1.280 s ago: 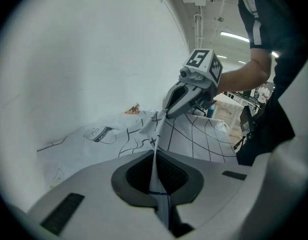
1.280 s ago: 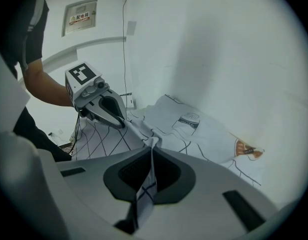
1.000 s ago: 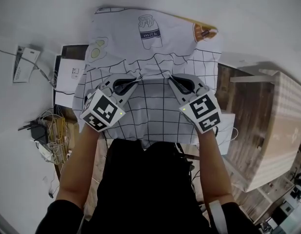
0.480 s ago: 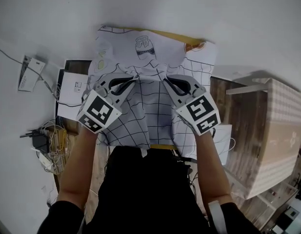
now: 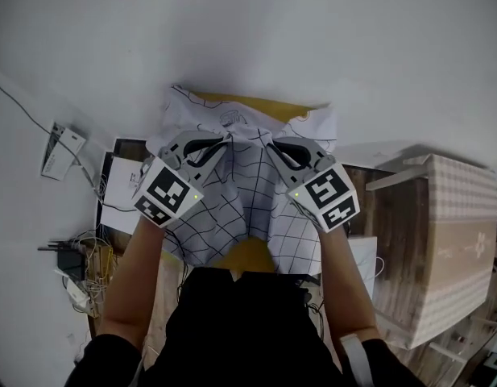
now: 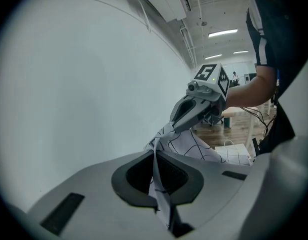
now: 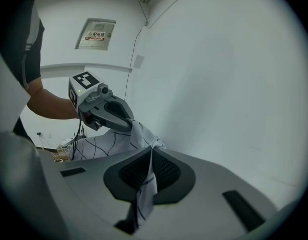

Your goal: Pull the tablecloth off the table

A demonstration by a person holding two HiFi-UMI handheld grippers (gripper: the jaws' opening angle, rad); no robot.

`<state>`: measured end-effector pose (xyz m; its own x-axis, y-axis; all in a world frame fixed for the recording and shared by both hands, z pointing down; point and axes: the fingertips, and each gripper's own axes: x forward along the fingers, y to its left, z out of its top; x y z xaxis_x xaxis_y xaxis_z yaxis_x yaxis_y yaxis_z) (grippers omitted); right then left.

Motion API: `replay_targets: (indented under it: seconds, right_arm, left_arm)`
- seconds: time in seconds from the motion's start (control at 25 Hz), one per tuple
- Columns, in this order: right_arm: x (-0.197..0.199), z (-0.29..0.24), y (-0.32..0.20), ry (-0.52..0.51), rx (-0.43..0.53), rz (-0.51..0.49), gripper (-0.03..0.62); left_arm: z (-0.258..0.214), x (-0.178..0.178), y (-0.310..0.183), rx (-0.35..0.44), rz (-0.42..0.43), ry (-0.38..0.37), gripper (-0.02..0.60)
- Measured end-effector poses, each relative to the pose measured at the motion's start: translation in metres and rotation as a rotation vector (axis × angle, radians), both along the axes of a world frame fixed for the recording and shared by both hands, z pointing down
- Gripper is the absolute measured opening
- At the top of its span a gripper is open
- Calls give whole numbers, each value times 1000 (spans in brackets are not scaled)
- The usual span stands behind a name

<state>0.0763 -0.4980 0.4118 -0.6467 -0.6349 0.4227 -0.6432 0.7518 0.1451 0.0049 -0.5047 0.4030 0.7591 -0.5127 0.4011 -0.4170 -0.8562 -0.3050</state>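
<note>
Tablecloth (image 5: pixel 252 196) pinched — left gripper (image 5: pixel 224 139), right gripper (image 5: pixel 270 143) side-by-side.

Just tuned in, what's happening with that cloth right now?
A person holds a tool in each hand, and both have hold of the grid-print tablecloth. The left tool and the right tool are each shut on a pinched fold of it, side by side, holding the cloth up in a bunch over the yellow table. Bare yellow top shows at the far and near edges, so the cloth looks partly off, but not yet clear of the table.
</note>
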Motion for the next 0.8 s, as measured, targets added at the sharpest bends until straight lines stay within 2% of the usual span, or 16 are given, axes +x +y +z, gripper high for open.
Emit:
replay_targets:
  seconds: [0.36,0.6,0.8]
  right_arm:
    - [6,-88,-33,-1,158,6,23]
    - [-6,-139,-34,9,220,-7,23]
    - [3,-179,-68,17,248,-6,23]
  left_arm:
    - [-88,3,-31,130,17,52,13]
    - [-139,-8,-33,193,30,86,14]
    - [-181,4,-67,224,51,87,12]
